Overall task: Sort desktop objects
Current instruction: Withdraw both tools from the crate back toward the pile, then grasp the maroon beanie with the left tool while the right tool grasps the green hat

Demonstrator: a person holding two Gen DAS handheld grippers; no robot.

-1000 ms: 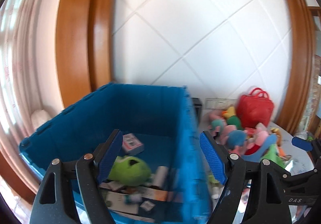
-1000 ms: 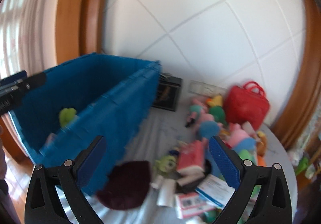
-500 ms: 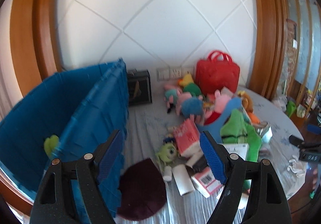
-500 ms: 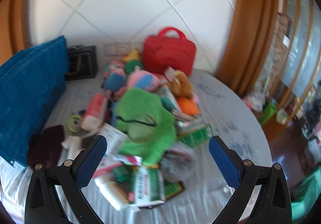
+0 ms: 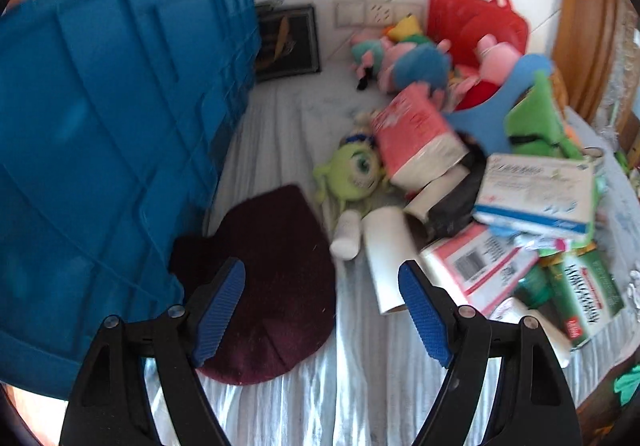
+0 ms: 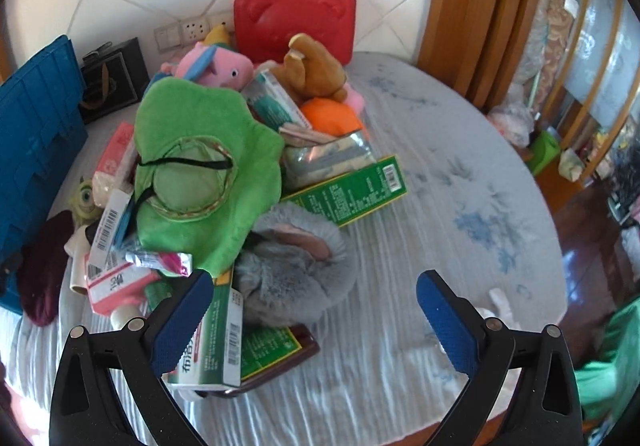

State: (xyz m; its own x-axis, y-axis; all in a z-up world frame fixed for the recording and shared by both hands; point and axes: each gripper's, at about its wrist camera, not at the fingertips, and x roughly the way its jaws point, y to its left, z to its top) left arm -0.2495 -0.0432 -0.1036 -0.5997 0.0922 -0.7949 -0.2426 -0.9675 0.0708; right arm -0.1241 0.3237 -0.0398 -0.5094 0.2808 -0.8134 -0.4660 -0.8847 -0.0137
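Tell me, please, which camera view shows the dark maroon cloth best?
The left wrist view: the maroon cloth lies large and nearly whole beside the blue crate. The right wrist view shows the cloth only small, at its left edge.

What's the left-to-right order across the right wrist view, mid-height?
Blue crate → maroon cloth → green plush hat → grey fluffy item → green box → bare tablecloth.
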